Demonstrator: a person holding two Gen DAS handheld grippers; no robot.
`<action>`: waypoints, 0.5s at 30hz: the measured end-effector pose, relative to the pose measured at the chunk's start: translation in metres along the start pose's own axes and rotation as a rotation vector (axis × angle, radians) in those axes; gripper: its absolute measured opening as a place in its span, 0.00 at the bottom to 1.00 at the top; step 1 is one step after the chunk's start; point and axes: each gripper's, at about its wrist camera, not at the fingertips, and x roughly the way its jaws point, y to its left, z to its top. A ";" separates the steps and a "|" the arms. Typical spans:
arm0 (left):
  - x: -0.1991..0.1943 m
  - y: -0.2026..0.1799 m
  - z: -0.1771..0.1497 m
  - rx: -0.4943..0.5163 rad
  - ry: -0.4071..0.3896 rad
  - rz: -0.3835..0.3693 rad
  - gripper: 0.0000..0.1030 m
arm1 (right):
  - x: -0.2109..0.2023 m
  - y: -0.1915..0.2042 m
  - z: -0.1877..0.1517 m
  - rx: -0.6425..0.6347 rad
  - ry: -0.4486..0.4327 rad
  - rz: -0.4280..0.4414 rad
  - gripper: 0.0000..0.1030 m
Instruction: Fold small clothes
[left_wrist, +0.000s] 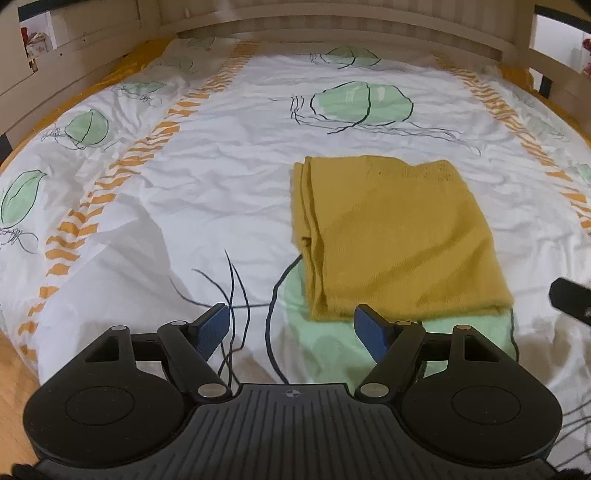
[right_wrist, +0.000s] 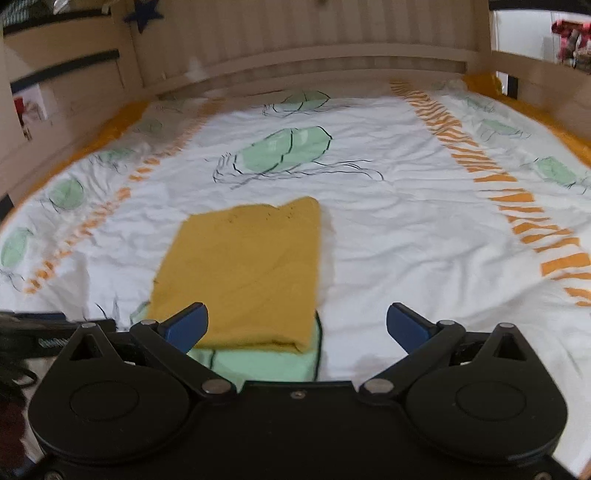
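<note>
Bed wide and flat; white printed cover lies bare on all sides of the folded mustard garment, the only thing raised on it. Broad open stretch to its left in left wrist view, to its right in right wrist view. Wooden headboard closes the far end, side rails hem both edges. Right gripper's tip intrudes beside garment's near corner
</note>
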 end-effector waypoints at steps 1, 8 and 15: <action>-0.001 0.001 -0.001 -0.005 0.003 -0.006 0.71 | -0.001 0.001 -0.001 -0.006 0.002 0.005 1.00; -0.004 0.004 -0.005 -0.019 0.014 -0.020 0.71 | 0.004 0.003 -0.007 0.024 0.044 0.049 1.00; 0.000 0.004 -0.006 -0.029 0.035 -0.028 0.71 | 0.007 0.002 -0.011 0.048 0.078 0.056 1.00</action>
